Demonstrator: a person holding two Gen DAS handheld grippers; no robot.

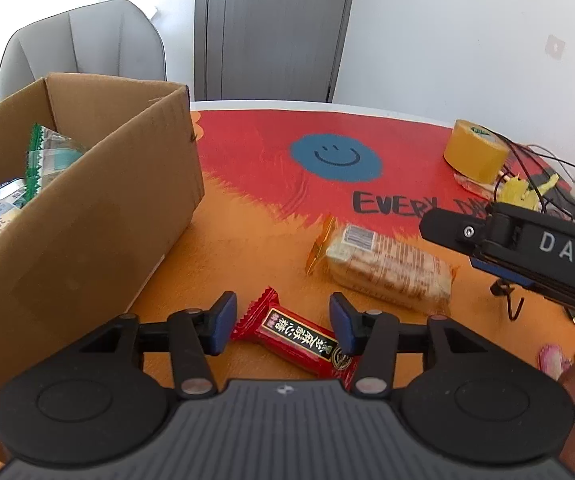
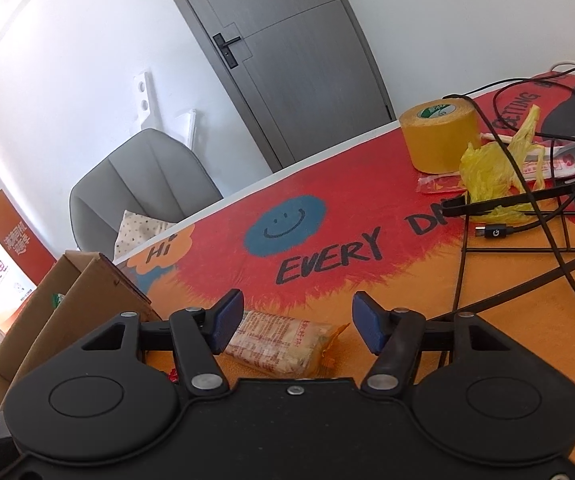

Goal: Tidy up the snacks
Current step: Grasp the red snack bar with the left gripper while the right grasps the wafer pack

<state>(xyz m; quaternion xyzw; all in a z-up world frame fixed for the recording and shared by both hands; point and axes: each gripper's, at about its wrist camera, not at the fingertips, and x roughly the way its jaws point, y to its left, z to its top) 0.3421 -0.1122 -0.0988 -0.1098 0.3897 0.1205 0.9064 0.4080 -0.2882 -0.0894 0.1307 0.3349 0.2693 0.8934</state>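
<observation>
My left gripper [image 1: 282, 326] is open, its jaws on either side of a red snack bar [image 1: 295, 338] that lies on the orange mat. A clear pack of crackers [image 1: 387, 266] lies just beyond it. A cardboard box [image 1: 87, 216] stands at the left with several wrapped snacks [image 1: 43, 156] inside. My right gripper [image 2: 297, 326] is open and empty, just above the cracker pack [image 2: 283, 344]. The right gripper's body [image 1: 527, 252] shows at the right in the left wrist view. The box [image 2: 67, 304] shows at the left in the right wrist view.
A yellow tape roll [image 1: 474, 151] stands at the far right of the table, with a yellow plastic bag [image 2: 491, 168], cables [image 2: 559, 240] and a thin wire stand [image 2: 487, 232] around it. A pink item [image 1: 552, 357] lies at the right edge. A grey chair [image 1: 83, 48] stands behind the box.
</observation>
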